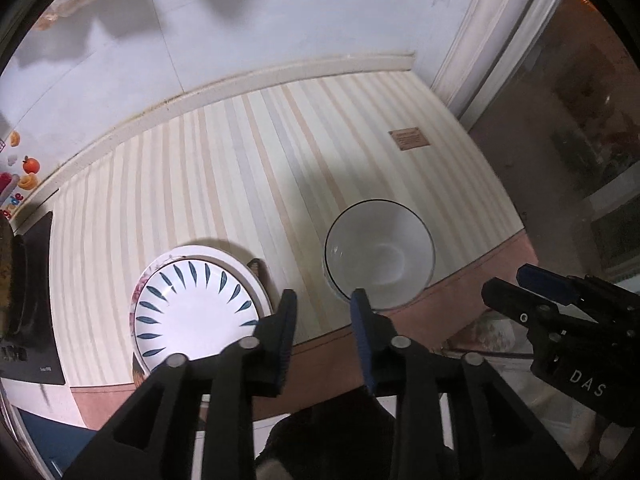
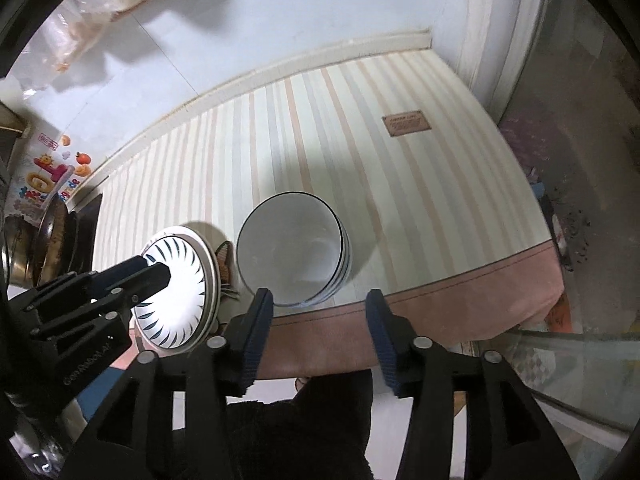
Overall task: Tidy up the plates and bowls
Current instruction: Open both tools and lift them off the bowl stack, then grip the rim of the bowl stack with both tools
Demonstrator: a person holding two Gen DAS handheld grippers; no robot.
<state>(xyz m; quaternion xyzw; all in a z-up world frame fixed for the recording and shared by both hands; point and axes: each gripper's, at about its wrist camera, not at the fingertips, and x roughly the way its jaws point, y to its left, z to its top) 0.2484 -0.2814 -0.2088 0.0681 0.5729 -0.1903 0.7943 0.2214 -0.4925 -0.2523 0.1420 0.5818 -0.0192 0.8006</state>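
A: Both grippers hang above the table's near edge, pointing steeply down. Left gripper (image 1: 323, 300): jaws a little apart, nothing between them. Right gripper (image 2: 320, 300): jaws wider apart, also empty.

B: And the dishes?

A: The plates (image 1: 196, 304) sit stacked on the striped cloth (image 1: 248, 168), the leaf-patterned one on top, a floral rim showing under it. The bowls (image 2: 290, 248) are nested just to their right; from the right camera I count several rims down the side. The two stacks stand near each other, not touching.

B: So the sorting looks finished?

A: I'd judge so: like sits with like, and neither gripper holds anything. Something small and brownish lies between the stacks; I can't tell what.

B: What's next, then?

A: If more dishes wait outside these views, a gripper must go and fetch one. Otherwise, perhaps squaring the stacks, gripping a rim gently so nothing slides toward the table's edge.
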